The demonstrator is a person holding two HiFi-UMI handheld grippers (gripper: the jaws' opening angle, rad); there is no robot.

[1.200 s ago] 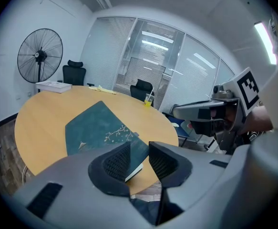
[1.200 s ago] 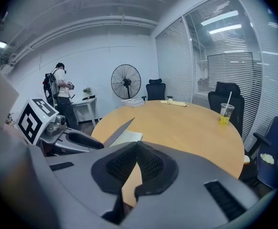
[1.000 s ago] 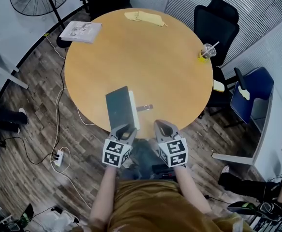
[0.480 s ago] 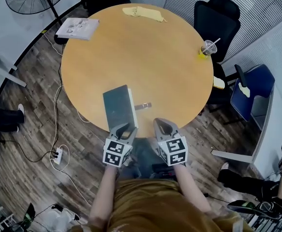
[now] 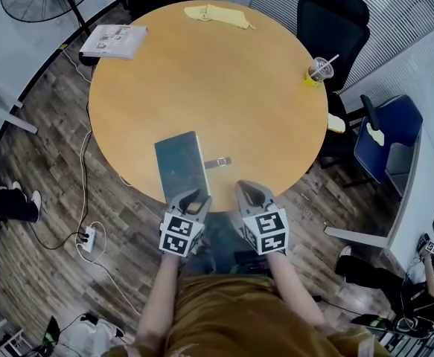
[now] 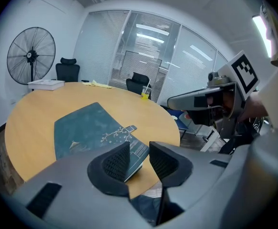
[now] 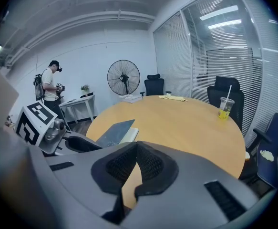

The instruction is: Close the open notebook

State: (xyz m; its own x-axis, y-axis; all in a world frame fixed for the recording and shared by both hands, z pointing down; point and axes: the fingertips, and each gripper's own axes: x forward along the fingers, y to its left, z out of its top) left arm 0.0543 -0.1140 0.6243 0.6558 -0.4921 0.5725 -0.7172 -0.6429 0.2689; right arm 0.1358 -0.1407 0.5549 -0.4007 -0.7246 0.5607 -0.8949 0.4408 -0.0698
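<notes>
Notebook lies flat, dark cover up, at the worktop's near edge, long axis running away from the person. Nearer of the two, the left claw sits at its near end, jaws opening, the corner between them unpressed; the right claw is closed, empty

Closed dark teal notebook flat at the table's near edge

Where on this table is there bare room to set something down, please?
The widest bare patch is the middle of the table, bordered by the yellow cloth at the far edge, the cup at the right edge and the notebook near you. The left side, between the paper stack and the notebook, is free too. Only the near edge is crowded.
</notes>
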